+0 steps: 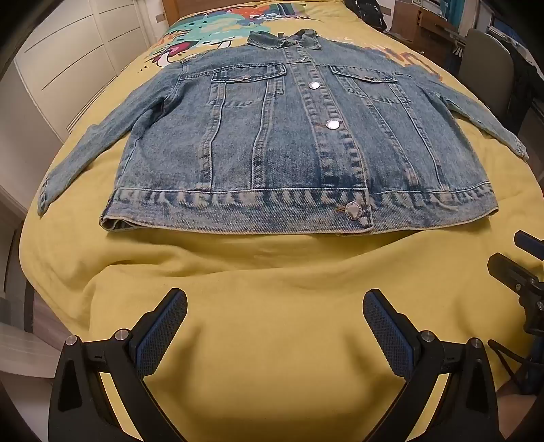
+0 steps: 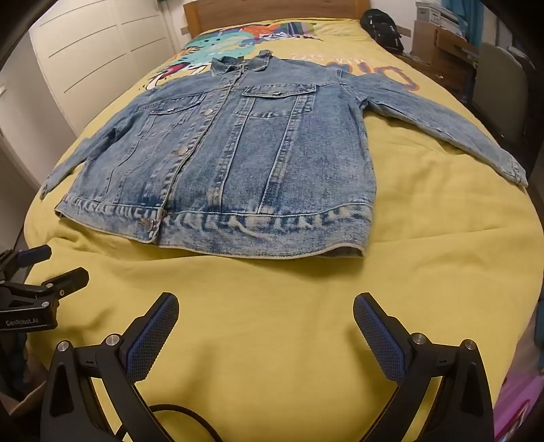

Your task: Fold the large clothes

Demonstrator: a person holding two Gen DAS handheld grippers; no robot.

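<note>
While nothing is yet gripped, first step of the fold not begun: denim jacket spread flat and face-up in the middle of the bed, collar toward the wooden headboard, waistband hem nearest the cameras, both sleeves angled out to the sides with cuffs near the bed's edges. Left gripper hovering over bare yellow bedspread short of the hem, jaws spread wide, nothing between the blue mesh-textured pads; right gripper likewise spread and empty, just beside the left one. Next move, by judgement: reach past the hem to a sleeve or a side of the body, pinch both layers and carry them inward over the front. Heavy acid-washed denim, stiff at the doubled seams and hem band, likely to hold a crease but resist a thin pinch; metal snap buttons down the closed placket, two flap chest pockets. Bedspread soft, slightly rumpled, with a colourful print near the headboard; may drag along with the cloth.
</note>
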